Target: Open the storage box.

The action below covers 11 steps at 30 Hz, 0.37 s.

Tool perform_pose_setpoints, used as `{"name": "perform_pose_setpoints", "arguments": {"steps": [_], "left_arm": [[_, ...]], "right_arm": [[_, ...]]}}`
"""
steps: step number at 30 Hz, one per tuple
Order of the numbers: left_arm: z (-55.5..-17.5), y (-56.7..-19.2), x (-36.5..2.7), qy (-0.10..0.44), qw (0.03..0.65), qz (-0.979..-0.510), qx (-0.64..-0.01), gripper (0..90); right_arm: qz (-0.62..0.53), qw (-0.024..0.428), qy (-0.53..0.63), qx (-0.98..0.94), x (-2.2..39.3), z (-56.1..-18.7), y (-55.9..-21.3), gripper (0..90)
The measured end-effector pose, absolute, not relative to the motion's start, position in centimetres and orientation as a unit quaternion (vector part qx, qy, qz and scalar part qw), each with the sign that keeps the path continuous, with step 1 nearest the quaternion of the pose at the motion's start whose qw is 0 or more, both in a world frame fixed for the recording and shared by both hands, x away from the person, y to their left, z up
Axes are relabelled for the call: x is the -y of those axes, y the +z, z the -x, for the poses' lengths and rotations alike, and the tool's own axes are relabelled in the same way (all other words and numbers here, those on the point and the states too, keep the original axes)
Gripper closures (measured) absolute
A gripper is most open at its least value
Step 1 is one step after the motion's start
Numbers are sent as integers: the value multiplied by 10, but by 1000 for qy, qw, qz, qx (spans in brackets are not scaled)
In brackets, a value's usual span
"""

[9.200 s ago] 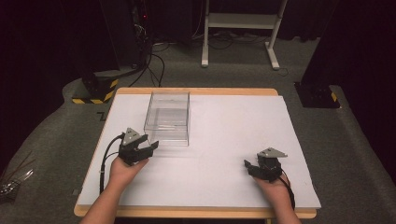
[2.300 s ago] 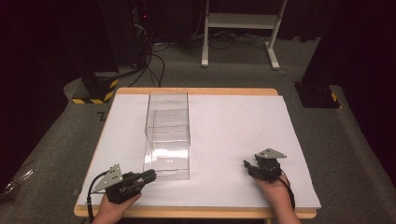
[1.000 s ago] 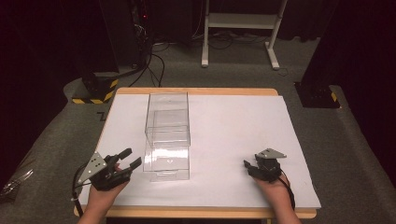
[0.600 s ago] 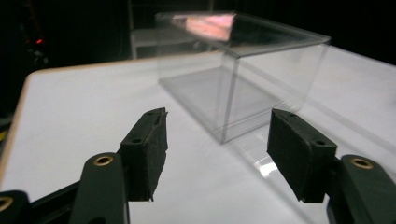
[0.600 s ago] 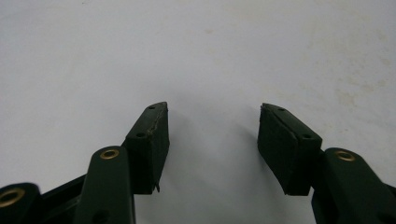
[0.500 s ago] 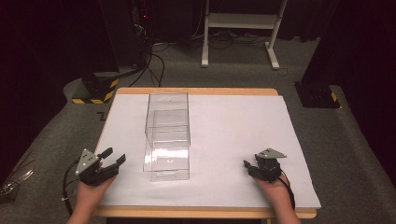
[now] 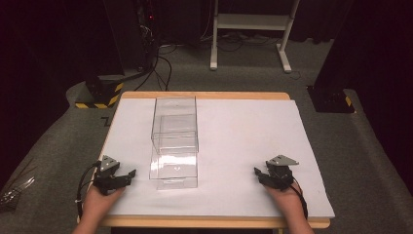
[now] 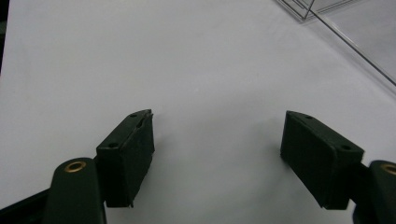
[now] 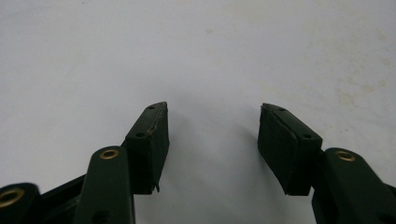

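Note:
A clear plastic box [image 7: 175, 124] stands on the white table sheet [image 7: 243, 141], and its clear drawer [image 7: 174, 168] is pulled out toward the front edge. My left gripper [image 7: 127, 175] rests on the sheet left of the drawer, apart from it, jaws open and empty. In the left gripper view the gripper [image 8: 217, 154] spreads wide over bare sheet, with the drawer's edge [image 8: 345, 39] at the top right. My right gripper [image 7: 259, 174] lies near the front right, open. In the right gripper view that gripper [image 9: 212, 140] holds nothing over the sheet.
The table's wooden front edge [image 7: 209, 223] runs just behind both hands. On the dark floor beyond stand a white frame [image 7: 253, 29], cables [image 7: 160, 53] and a yellow-black striped base [image 7: 102, 95]. A dark stand foot [image 7: 331, 100] sits at the right.
The drawer has been drawn out of the box toward the front. My left gripper has let go, swung out left and come back onto the sheet beside the drawer. The right gripper stayed still.

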<state>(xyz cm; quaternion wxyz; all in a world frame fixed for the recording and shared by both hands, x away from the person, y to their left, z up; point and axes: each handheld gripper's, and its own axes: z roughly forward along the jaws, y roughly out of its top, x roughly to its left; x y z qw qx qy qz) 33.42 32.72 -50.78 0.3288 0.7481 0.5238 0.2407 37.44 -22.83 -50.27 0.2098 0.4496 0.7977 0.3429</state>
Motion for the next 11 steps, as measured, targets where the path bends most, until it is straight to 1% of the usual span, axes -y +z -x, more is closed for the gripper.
{"name": "perform_pose_setpoints", "arguments": {"steps": [11], "left_arm": [[-334,-508,-327,240,329,-748,-524,260]], "right_arm": [[-450,209,343,-797,228,-374,-503,432]]}}
